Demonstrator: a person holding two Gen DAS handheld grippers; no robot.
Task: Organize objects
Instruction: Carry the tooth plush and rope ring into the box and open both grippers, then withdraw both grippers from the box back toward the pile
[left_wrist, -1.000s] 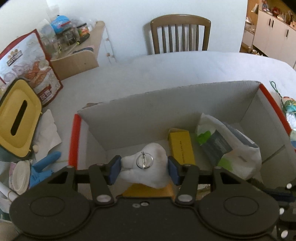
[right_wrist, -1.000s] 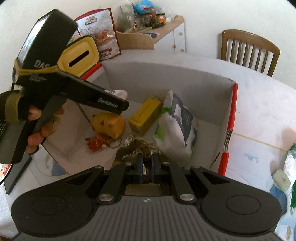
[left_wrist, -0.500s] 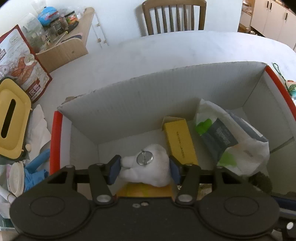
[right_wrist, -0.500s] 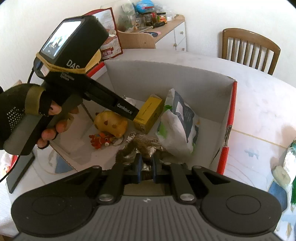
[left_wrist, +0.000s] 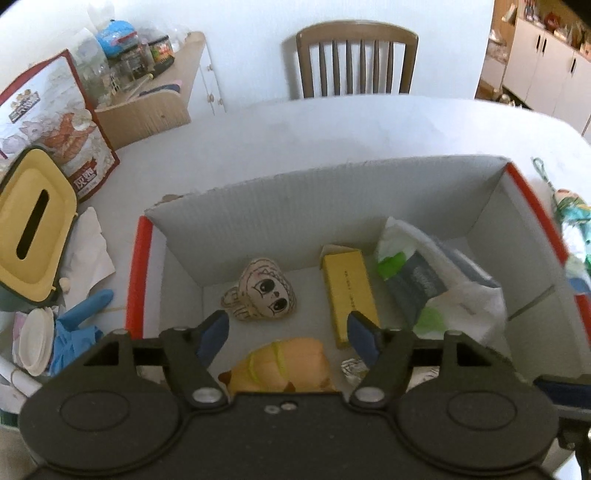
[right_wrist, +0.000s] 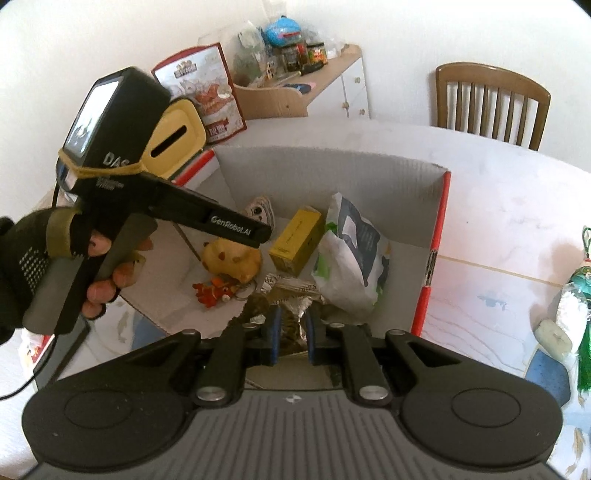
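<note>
Cardboard box (left_wrist: 332, 206), grey inside with red-edged flaps, is seen standing open on a white table (left_wrist: 332, 129), and everything else is placed against it. A white plastic bag (left_wrist: 443, 280) is slumped along the box's right side, with a yellow carton (left_wrist: 349, 291) lying just beside it on the box floor. A yellow plush toy (right_wrist: 232, 258) is lodged at the box's near edge, and a small cream face-printed pouch (left_wrist: 262, 295) is laid flat toward the box's back wall, untouched. The left gripper (left_wrist: 288, 330) is held above the box with jaws spread wide and empty; the right gripper (right_wrist: 291, 334) is poised at the box's near rim, jaws narrowly parted around crumpled foil (right_wrist: 291, 295), contact unclear.
</note>
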